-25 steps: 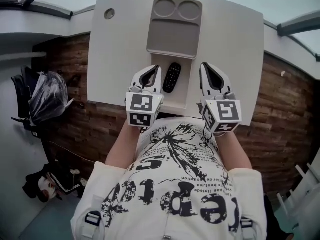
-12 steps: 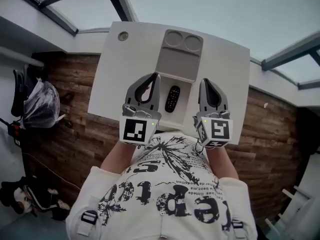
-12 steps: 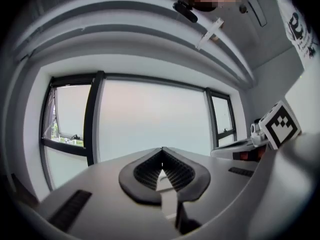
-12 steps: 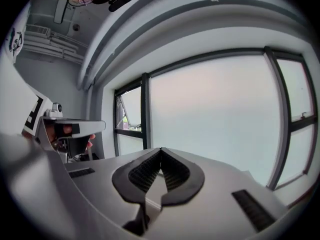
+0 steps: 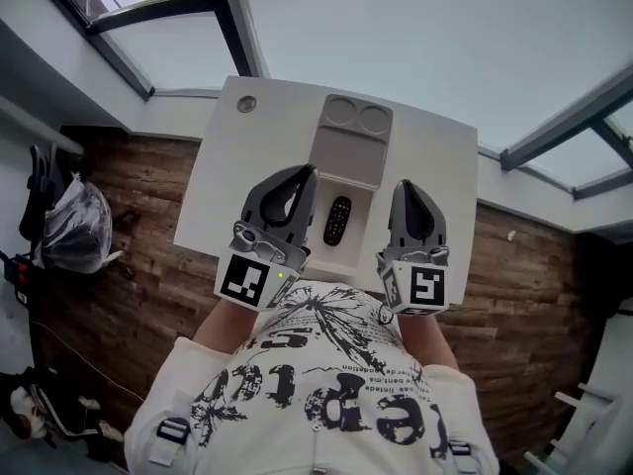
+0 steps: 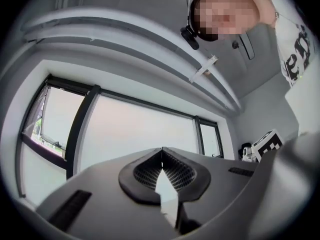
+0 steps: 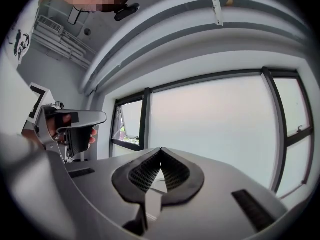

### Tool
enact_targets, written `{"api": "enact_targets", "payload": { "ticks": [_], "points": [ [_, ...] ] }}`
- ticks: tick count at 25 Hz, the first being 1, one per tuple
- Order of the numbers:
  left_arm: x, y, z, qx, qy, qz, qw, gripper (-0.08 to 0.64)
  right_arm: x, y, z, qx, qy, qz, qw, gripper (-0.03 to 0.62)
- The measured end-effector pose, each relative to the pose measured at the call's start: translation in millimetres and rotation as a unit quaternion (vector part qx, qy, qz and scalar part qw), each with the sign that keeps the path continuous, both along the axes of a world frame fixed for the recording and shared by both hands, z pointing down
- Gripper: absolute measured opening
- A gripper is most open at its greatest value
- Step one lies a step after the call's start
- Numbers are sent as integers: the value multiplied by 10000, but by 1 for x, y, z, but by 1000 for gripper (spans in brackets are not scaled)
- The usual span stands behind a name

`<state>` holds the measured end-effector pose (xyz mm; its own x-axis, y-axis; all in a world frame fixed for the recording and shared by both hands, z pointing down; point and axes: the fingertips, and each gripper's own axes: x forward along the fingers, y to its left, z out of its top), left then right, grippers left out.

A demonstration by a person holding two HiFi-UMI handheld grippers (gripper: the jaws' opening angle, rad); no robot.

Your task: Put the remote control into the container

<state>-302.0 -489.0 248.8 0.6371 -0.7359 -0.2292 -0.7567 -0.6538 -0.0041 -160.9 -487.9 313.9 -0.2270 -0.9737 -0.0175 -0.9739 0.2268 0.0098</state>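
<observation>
The black remote control (image 5: 337,220) lies flat on the white table (image 5: 247,176), just on the near side of the grey container (image 5: 346,146), a tray with two round wells and one long compartment. My left gripper (image 5: 305,173) is held up to the left of the remote and my right gripper (image 5: 405,186) to its right, both above the table and touching nothing. In the gripper views, the left gripper (image 6: 161,149) and the right gripper (image 7: 160,149) are shut and empty and face windows; neither view shows the remote or the container.
A round cable hole (image 5: 246,104) sits at the table's far left corner. Wooden floor (image 5: 119,206) surrounds the table, with a chair and bags (image 5: 69,221) at the left. Large windows (image 7: 220,129) lie ahead.
Both grippers have risen and tipped up towards level, the left one more. The head view has swung up, so the table looks smaller. The remote has not moved.
</observation>
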Motion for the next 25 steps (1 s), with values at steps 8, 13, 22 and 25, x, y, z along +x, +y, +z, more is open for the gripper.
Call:
{"api": "enact_targets", "payload": {
  "ticks": [8,13,22,25],
  "points": [
    [-4,4,6,136,-351,-484,9981,9,-11,9,0,2,103,-198,9998,5],
    [1,2,16,-105,-306,-337,9989,9,-10,12,5,-37,135,-232,9996,5],
    [8,-1,35,-578,-379,-168,9975,9,-1,14,9,-130,120,-168,9997,4],
    [9,0,31,-464,-388,-231,9979,9,1,15,10,-126,147,-189,9996,5]
  ]
}}
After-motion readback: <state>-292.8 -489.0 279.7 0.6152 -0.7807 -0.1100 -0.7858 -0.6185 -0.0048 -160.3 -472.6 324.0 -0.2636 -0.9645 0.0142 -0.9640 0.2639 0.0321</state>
